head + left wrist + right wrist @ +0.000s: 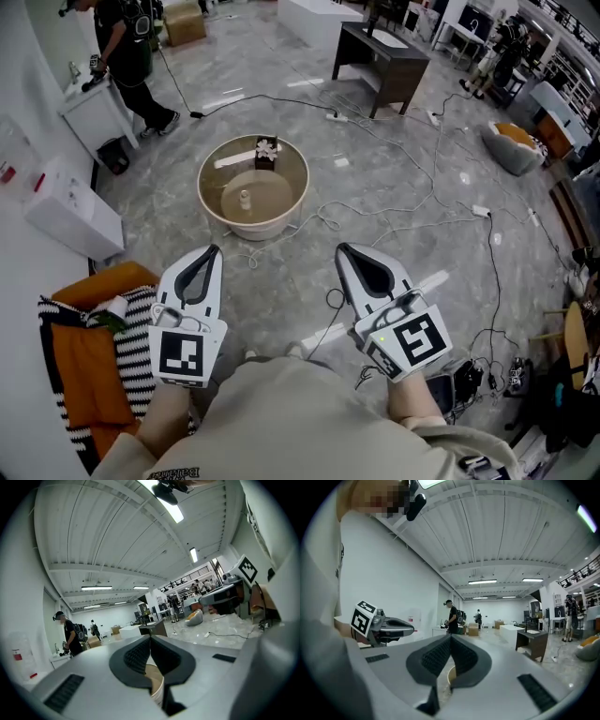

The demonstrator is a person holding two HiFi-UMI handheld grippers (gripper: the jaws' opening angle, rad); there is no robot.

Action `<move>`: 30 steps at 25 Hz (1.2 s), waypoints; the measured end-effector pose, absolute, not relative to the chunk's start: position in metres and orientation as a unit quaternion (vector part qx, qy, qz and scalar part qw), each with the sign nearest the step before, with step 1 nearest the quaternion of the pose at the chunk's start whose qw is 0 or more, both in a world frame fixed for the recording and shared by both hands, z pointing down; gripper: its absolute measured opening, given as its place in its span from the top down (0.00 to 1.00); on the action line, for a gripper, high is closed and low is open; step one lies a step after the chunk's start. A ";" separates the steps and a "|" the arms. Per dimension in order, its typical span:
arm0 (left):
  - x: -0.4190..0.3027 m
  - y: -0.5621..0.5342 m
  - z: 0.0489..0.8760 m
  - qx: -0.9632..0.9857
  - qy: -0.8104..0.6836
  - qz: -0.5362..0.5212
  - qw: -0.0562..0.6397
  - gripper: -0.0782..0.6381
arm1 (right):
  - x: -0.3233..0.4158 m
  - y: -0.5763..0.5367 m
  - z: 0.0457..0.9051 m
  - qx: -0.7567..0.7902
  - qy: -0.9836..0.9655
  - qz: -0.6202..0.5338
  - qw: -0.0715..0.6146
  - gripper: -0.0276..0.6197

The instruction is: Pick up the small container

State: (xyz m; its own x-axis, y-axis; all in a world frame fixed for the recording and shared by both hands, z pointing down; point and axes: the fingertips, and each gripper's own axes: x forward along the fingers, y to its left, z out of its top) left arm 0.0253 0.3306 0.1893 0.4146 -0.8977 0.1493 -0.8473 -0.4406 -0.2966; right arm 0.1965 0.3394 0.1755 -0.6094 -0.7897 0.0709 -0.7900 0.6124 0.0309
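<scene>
A round beige tub (pixel 208 184) stands on the grey floor ahead of me. Inside it, a small dark container (pixel 266 154) with a white pattern sits by the far wall. A small pale object (pixel 245 198) stands near the tub's middle. My left gripper (pixel 214 250) and right gripper (pixel 341 248) hover close to my body, short of the tub and apart from it. Both are shut with nothing between the jaws. In the left gripper view, the left gripper (pixel 150 638) shows closed tips, with the tub's rim (pixel 158 691) below them. The right gripper (pixel 451 637) looks the same, with the tub's rim (pixel 450 673) visible below.
Cables (pixel 394 220) trail over the floor right of the tub. A white cabinet (pixel 73 214) and orange and striped cloth (pixel 89 361) lie at my left. A dark table (pixel 380 58), a beanbag (pixel 514 146) and a person (pixel 127 52) are farther off.
</scene>
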 end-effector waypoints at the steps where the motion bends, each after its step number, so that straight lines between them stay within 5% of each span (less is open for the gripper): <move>1: 0.028 0.329 0.190 -0.836 0.523 -0.141 0.083 0.88 | 0.199 0.339 0.177 0.439 -0.897 0.001 0.041 0.96; 30: 0.027 0.242 0.217 -0.812 0.564 -0.134 0.062 0.88 | 0.226 0.241 0.232 0.422 -0.903 0.012 0.076 0.96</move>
